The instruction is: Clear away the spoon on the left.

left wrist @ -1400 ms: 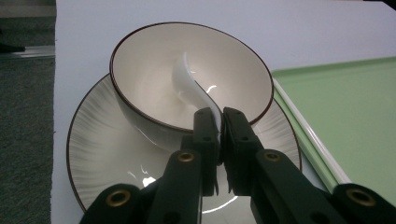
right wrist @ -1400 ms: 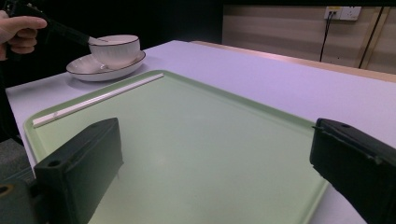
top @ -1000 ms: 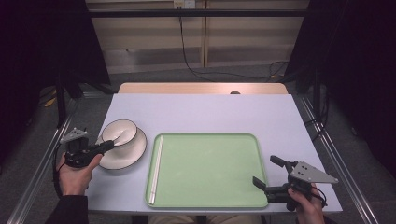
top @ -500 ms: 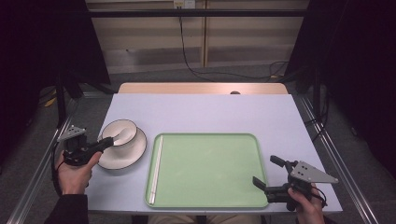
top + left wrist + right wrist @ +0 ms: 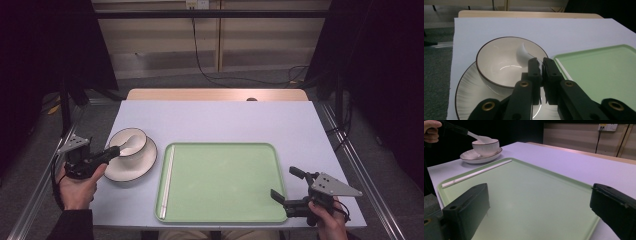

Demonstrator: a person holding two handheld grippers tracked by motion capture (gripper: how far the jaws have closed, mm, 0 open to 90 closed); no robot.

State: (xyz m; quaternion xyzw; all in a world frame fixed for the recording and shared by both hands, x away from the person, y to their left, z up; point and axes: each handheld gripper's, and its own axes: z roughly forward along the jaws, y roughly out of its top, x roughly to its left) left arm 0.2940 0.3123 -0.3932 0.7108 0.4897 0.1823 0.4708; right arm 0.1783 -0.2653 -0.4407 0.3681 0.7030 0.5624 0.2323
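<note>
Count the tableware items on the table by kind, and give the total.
White ceramic bowl with dark rim: 1
White ceramic plate under it: 1
White ceramic spoon: 1
White chopsticks, a pair: 1
Pale green plastic tray: 1
Total: 5

Even overhead light on the table (image 5: 215,125), dark surroundings, close claws slightly blurred.

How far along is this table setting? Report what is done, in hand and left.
Done: white chopsticks lie along the left edge of the green tray; the bowl sits on its plate beside the tray. In hand: the left gripper is shut on the white spoon, its scoop over the bowl. Left, probably: moving spoon, bowl and plate. The right gripper waits open at the tray's near right corner.
</note>
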